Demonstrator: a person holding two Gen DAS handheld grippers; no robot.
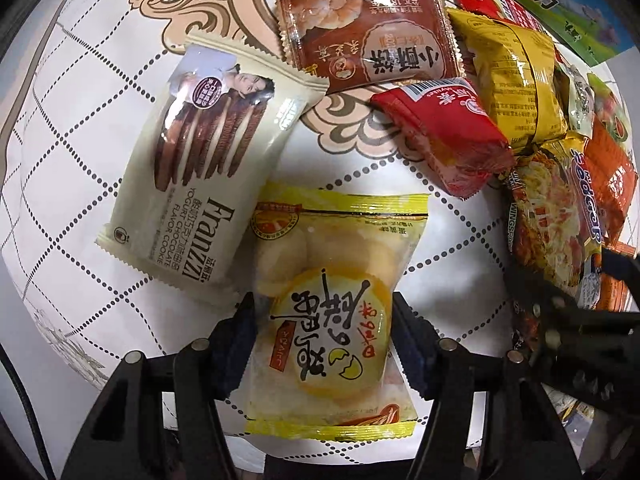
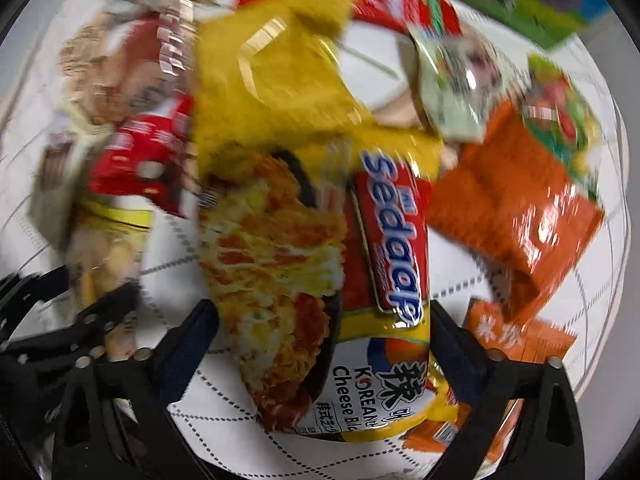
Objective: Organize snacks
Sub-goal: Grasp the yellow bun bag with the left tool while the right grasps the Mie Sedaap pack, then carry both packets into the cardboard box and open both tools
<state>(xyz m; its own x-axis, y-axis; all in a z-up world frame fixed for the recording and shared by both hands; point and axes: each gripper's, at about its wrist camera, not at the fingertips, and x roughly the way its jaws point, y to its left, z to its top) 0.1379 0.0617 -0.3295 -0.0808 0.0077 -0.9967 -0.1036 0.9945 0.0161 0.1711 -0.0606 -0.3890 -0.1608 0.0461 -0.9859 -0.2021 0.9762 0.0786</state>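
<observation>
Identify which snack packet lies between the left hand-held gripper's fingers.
The yellow egg-cake packet with the round yellow label. It alone sits between the left hand-held gripper fingers; the cream Franzzi cookie packet and the red packet lie beyond them.

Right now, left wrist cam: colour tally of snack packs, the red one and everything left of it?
Cream: 1, Franzzi cookie pack
Brown: 1, brown pack
Red: 1, red pack
Yellow: 1, egg cake pack, between the jaws
Total: 4, leaving out scraps cut off at the top edge.
</observation>
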